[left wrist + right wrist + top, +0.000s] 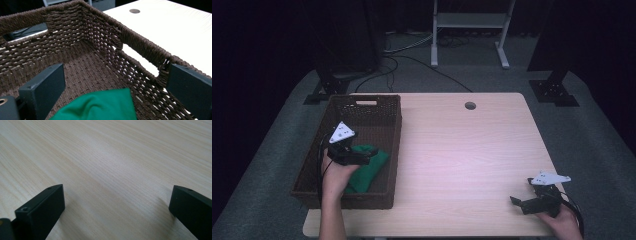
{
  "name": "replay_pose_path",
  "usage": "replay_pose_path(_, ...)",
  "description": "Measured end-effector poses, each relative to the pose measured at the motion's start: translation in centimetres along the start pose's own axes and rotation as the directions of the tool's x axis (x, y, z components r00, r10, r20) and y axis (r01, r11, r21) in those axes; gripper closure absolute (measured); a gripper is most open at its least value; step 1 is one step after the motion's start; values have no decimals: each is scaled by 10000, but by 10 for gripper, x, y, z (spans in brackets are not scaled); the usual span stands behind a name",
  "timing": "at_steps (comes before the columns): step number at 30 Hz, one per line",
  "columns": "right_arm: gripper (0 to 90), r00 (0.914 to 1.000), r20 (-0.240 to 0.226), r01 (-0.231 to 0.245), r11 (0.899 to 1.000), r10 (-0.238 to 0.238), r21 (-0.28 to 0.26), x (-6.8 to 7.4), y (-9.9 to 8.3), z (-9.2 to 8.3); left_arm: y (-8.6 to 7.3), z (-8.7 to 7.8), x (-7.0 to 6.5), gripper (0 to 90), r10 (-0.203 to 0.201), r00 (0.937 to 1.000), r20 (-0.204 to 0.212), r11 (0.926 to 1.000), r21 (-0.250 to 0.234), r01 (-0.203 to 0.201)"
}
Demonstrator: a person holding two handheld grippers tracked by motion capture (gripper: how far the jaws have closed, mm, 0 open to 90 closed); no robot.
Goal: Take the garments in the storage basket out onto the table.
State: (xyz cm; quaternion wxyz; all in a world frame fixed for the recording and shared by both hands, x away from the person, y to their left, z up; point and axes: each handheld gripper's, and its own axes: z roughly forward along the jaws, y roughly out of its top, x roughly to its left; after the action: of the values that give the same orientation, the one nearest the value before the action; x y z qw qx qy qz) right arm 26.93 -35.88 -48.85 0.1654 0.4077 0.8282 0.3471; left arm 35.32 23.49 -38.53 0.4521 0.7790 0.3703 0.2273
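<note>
Green cloth (368, 167) lodged in wicker basket (393, 131), near end.
Left gripper (116, 82) is held released above it; right gripper (116, 205) released over table (462, 150); cloth is judged soft, light; best pinched at a raised fold.

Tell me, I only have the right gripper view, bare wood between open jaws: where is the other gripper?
Observer: The left gripper is over the brown wicker basket at the table's left side.
Operator: Is it holding anything?
Observer: No, its jaws stand wide open above a green cloth lying in the basket.
Operator: Anything else on the table?
Observer: Nothing loose; there is just a round cable hole near the far edge.
</note>
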Motion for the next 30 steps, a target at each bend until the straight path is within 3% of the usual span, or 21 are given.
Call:
replay_pose_path(10,0,10000,4,2,10000,-2,-2,0,0,0,-4,6,2,13,-175,9996,-213,9957,906,194)
replay_pose_path(30,0,10000,3,3,10000,-3,-4,0,0,0,-10,15,5,13,-642,9972,-397,9842,1626,698)
